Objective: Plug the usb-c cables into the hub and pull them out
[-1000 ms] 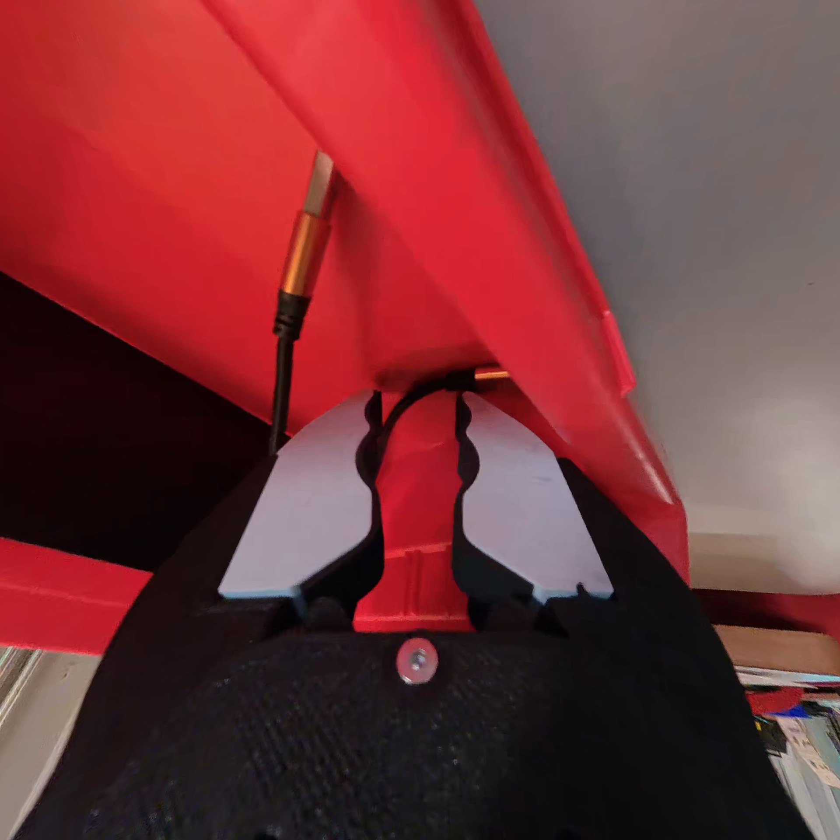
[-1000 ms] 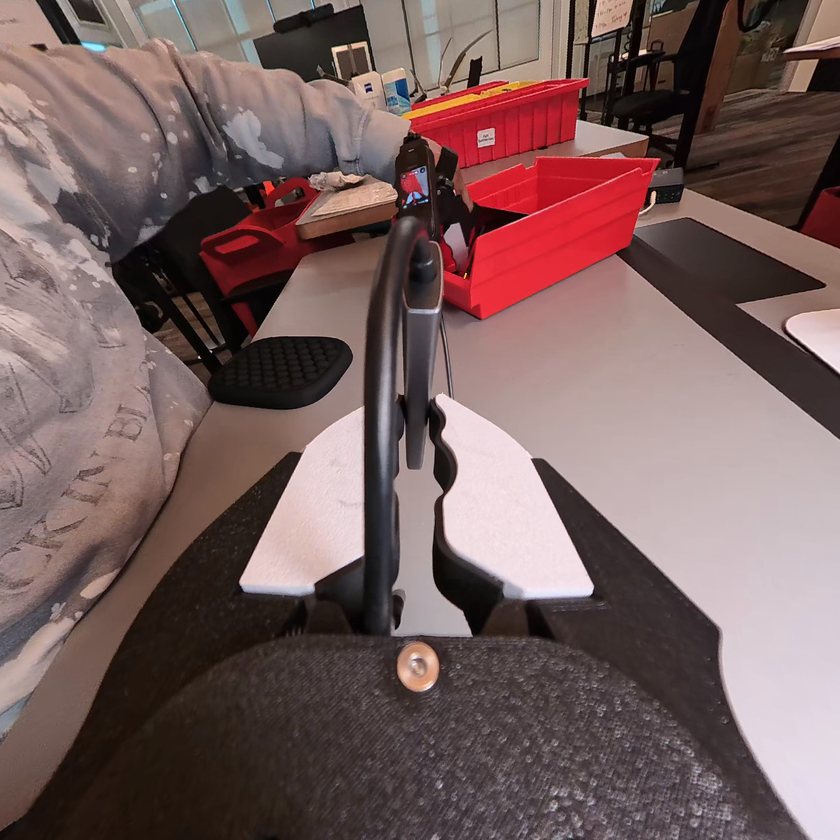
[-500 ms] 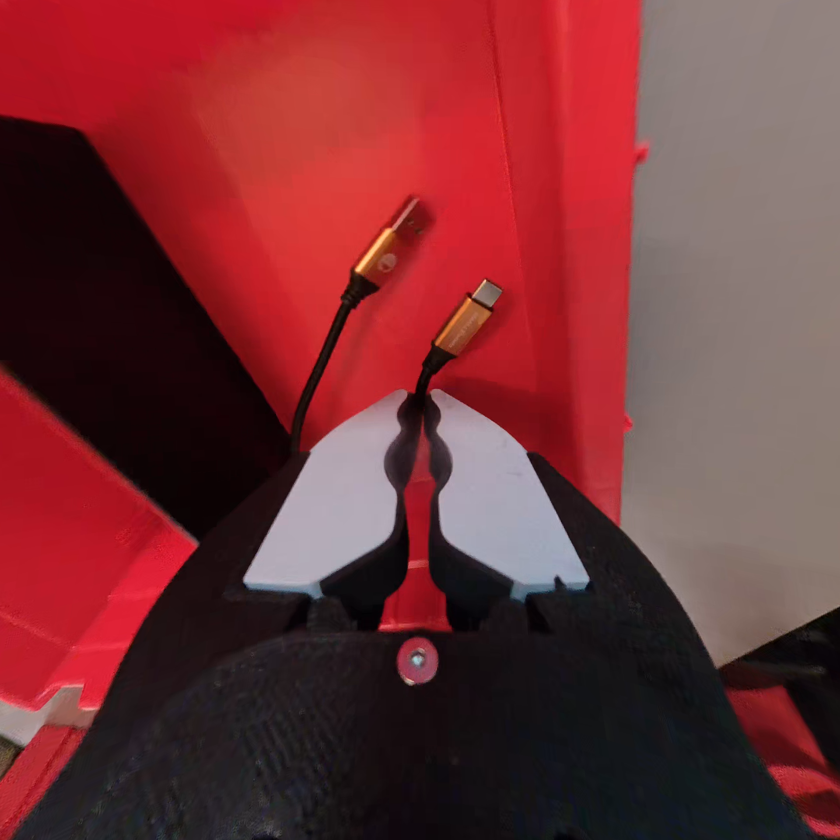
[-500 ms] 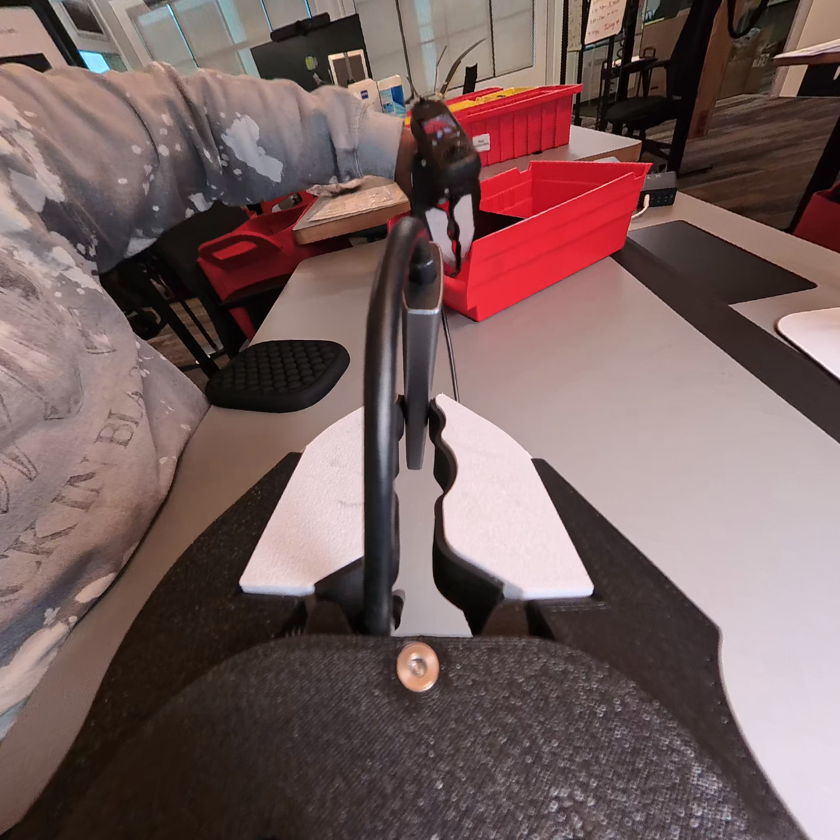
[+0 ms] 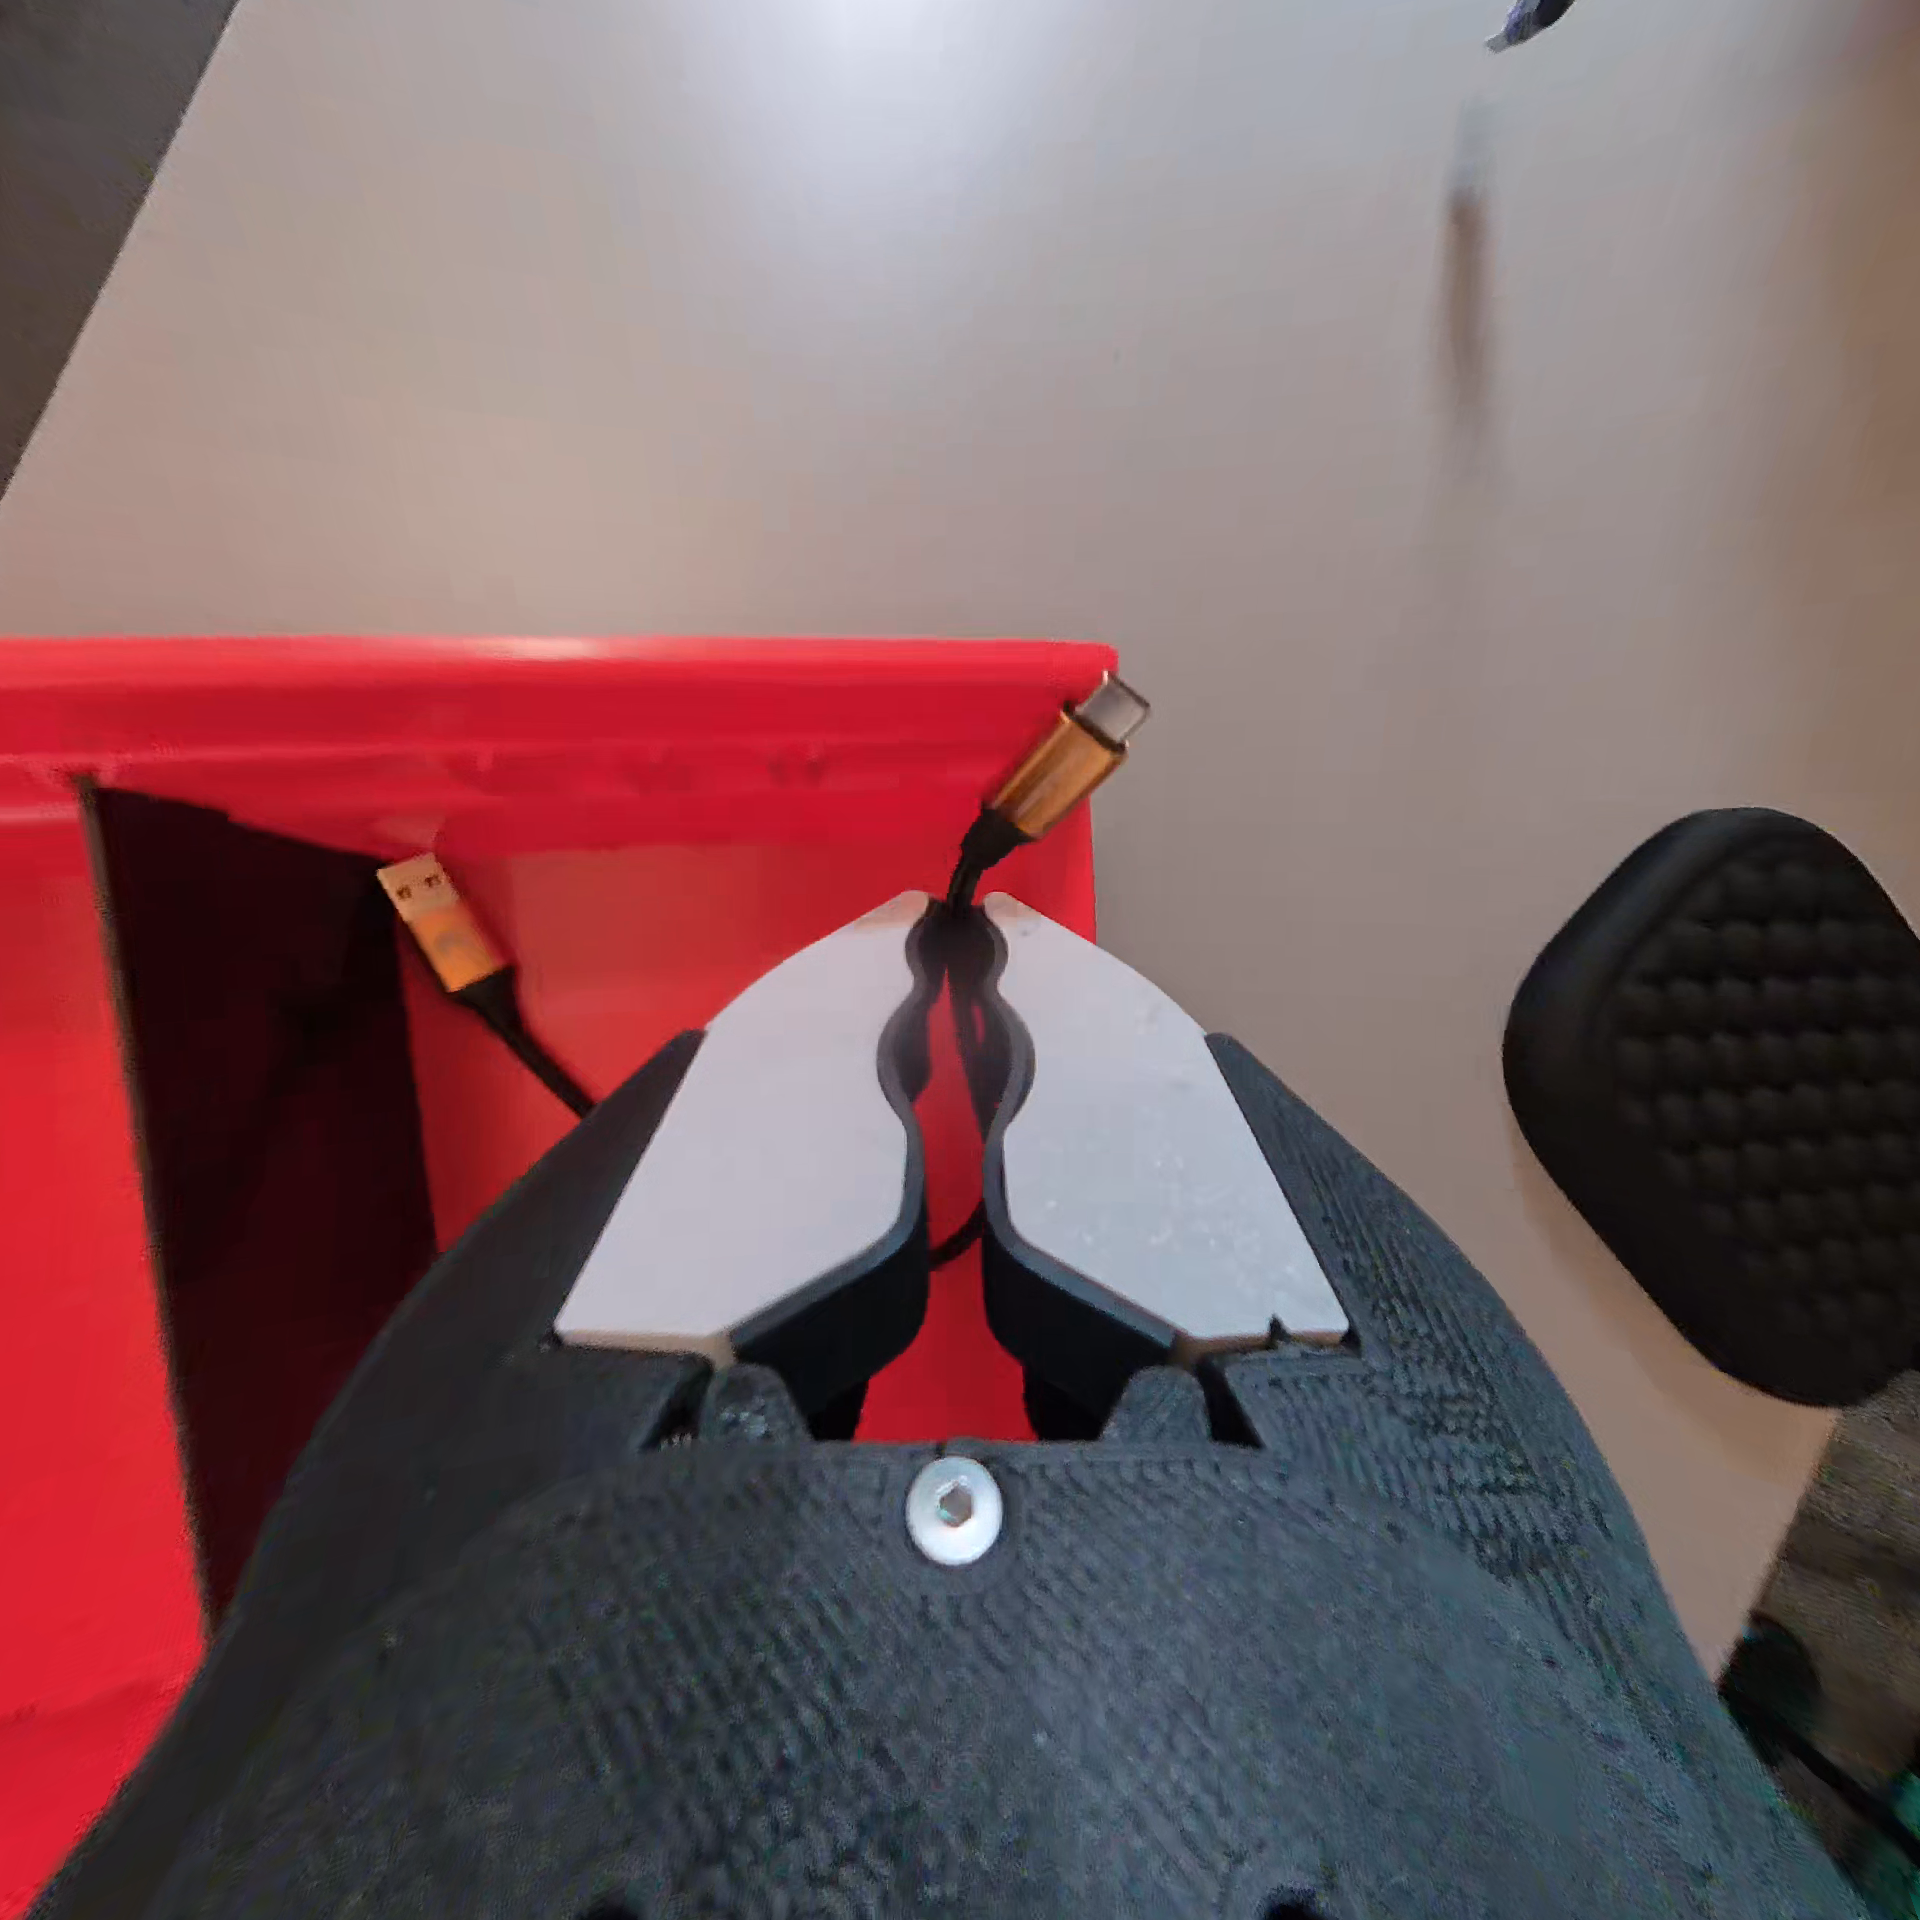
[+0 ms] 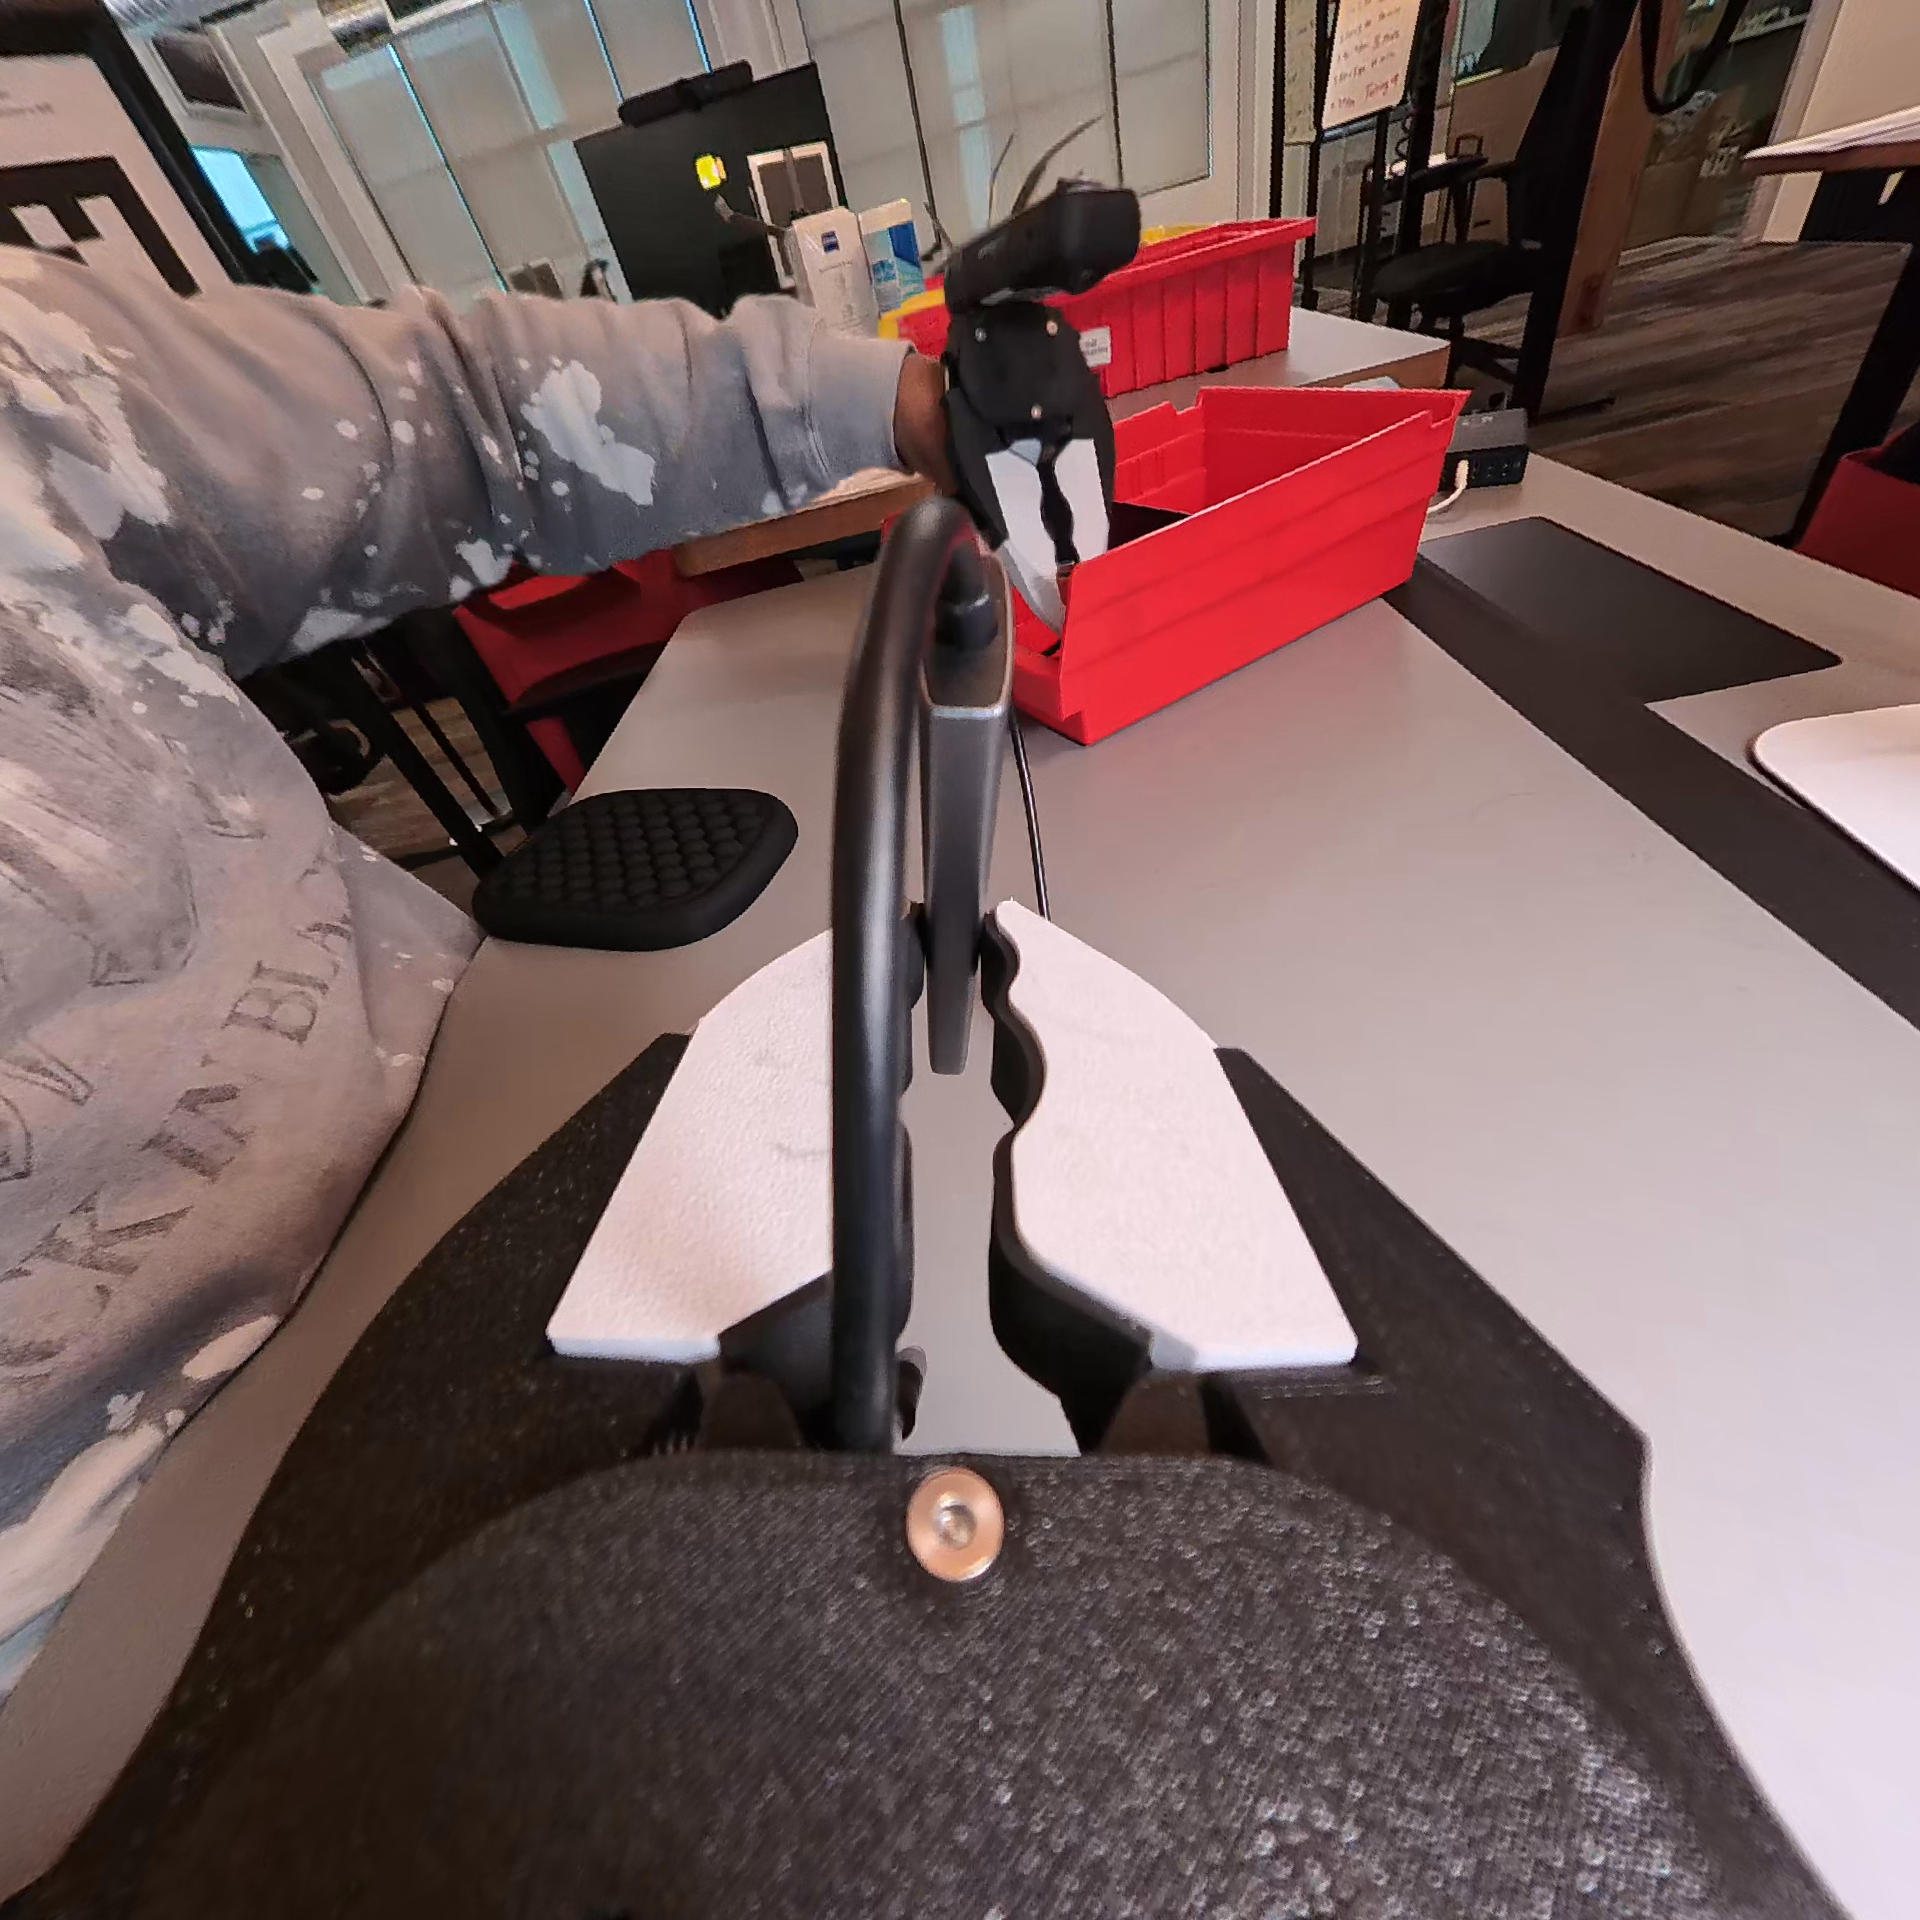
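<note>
Cable (image 5: 977, 862): thin black braided cord, 2 copper-sleeved metal plugs. The small oval plug (image 5: 1075, 753) juts out at 1 o'clock from the left gripper (image 5: 956, 920), whose jaws are clenched on the cord just behind the sleeve, above the near corner of a red plastic bin (image 5: 561, 717). The flat, wider plug (image 5: 442, 925) dangles at 10 o'clock over the bin. Judged light and limp; the cord will flex, so a hold on the rigid sleeve would aim better. Hub (image 6: 961, 821): slim grey metal slab, smooth, rounded corners, thick rubbery lead (image 6: 868, 935) looping back; stands on edge, grasped at its lower end by the right gripper (image 6: 956, 935) above a grey table (image 6: 1403, 987). Probably slippery. Black honeycomb-textured pad (image 6: 634, 868) at 10 o'clock of the hub.
</note>
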